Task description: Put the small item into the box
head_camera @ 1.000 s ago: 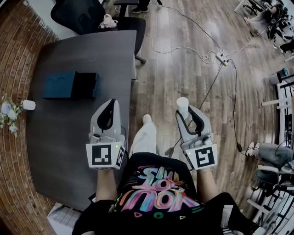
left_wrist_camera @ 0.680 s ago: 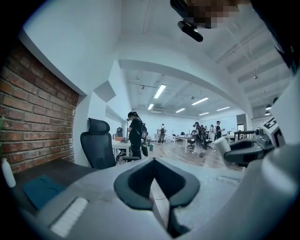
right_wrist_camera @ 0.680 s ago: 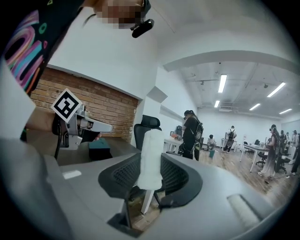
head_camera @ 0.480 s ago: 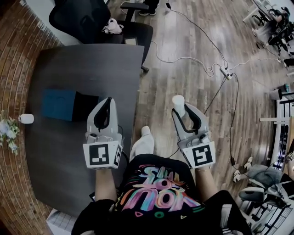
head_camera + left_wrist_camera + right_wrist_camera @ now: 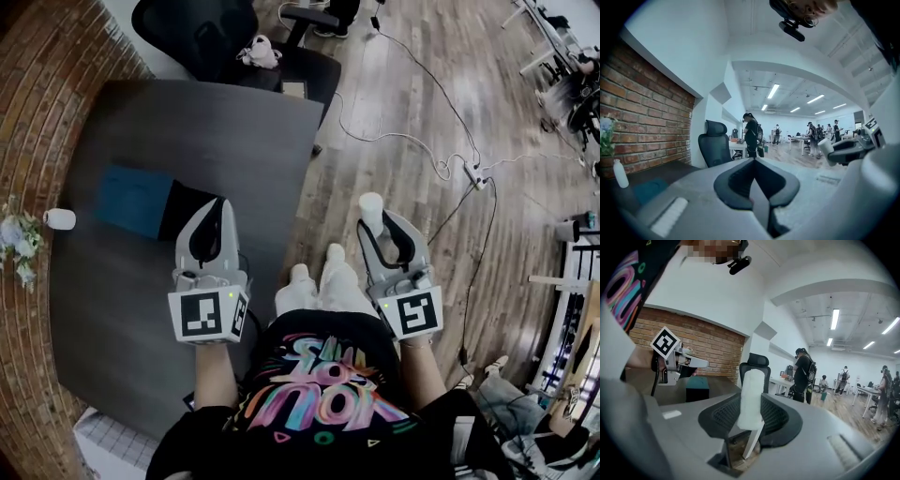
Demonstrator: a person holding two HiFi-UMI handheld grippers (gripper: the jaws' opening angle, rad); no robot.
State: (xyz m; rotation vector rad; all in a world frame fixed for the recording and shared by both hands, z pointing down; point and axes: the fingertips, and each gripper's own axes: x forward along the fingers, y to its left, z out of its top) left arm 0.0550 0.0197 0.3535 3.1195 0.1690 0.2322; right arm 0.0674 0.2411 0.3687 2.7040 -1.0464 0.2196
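Seemingly light and soft, the white cylinder (image 5: 751,399) stands pinched near its base in the right gripper's (image 5: 379,225) fingers, well right of the teal box (image 5: 136,200) on the tabletop (image 5: 216,122). A gentle hold suffices. The left gripper's (image 5: 214,211) fingers are closed, empty.

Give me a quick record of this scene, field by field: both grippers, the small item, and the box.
left gripper: shut, empty, over the table
right gripper: shut on the white cylinder, held upright over the floor, off the table's edge
box: blue with a dark end, on the table, just ahead of the left gripper
item in box: not yet
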